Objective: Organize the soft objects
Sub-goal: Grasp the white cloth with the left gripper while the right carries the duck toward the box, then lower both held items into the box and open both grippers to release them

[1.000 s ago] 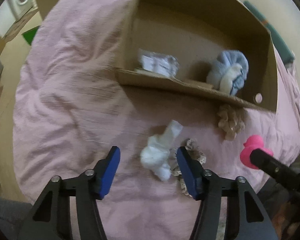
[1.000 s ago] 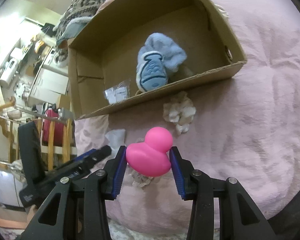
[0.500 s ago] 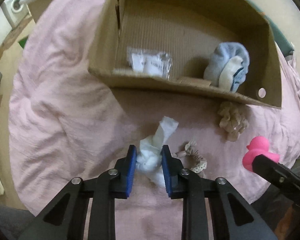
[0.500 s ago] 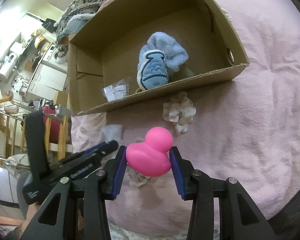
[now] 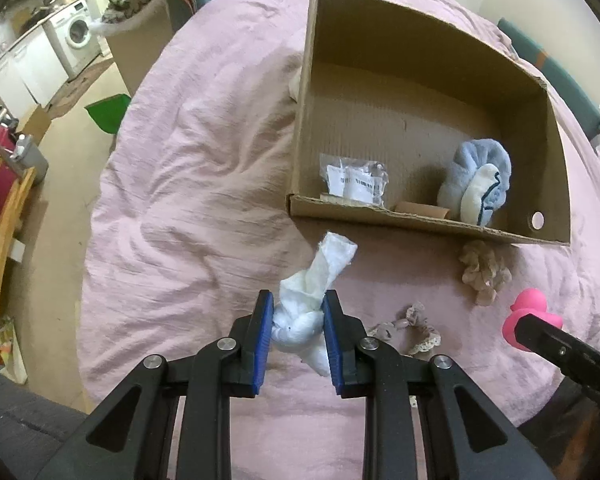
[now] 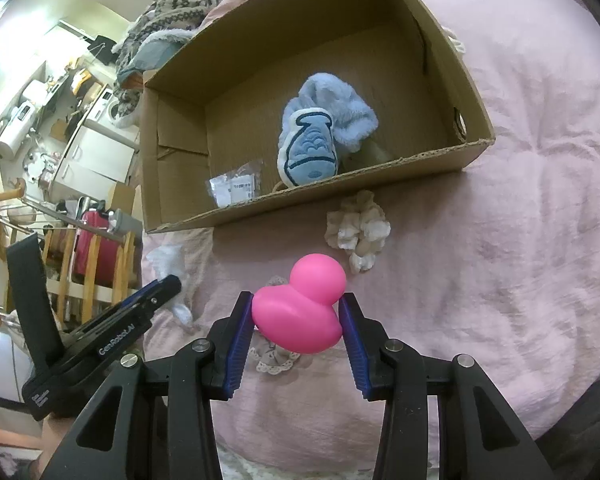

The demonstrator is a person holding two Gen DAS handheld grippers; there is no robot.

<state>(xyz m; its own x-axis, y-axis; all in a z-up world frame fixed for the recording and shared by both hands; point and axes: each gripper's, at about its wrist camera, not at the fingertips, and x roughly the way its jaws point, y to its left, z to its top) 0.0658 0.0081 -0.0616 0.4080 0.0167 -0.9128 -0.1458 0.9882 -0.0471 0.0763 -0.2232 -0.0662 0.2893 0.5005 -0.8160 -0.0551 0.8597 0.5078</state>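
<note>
My left gripper (image 5: 296, 334) is shut on a knotted white cloth (image 5: 312, 300) and holds it above the pink bedspread (image 5: 172, 200), in front of the cardboard box (image 5: 420, 222). My right gripper (image 6: 298, 320) is shut on a pink rubber duck (image 6: 300, 312); the duck also shows at the right in the left wrist view (image 5: 528, 312). The box (image 6: 300, 200) holds a blue plush toy (image 6: 316, 140) and a clear packet (image 6: 234, 188). A beige scrunchie (image 5: 482, 270) lies by the box's front wall and a lace hair tie (image 5: 408, 328) nearer me.
The box sits on the bed's far half. Off the bed's left edge are a washing machine (image 5: 76, 36), a wooden rack (image 5: 0, 220) and a red case (image 6: 94, 252). A patterned knit (image 6: 172, 4) lies behind the box.
My left gripper shut on the white cloth and lifted it off the bed, pulling back from the box. My right gripper kept hold of the duck, nearly still.
</note>
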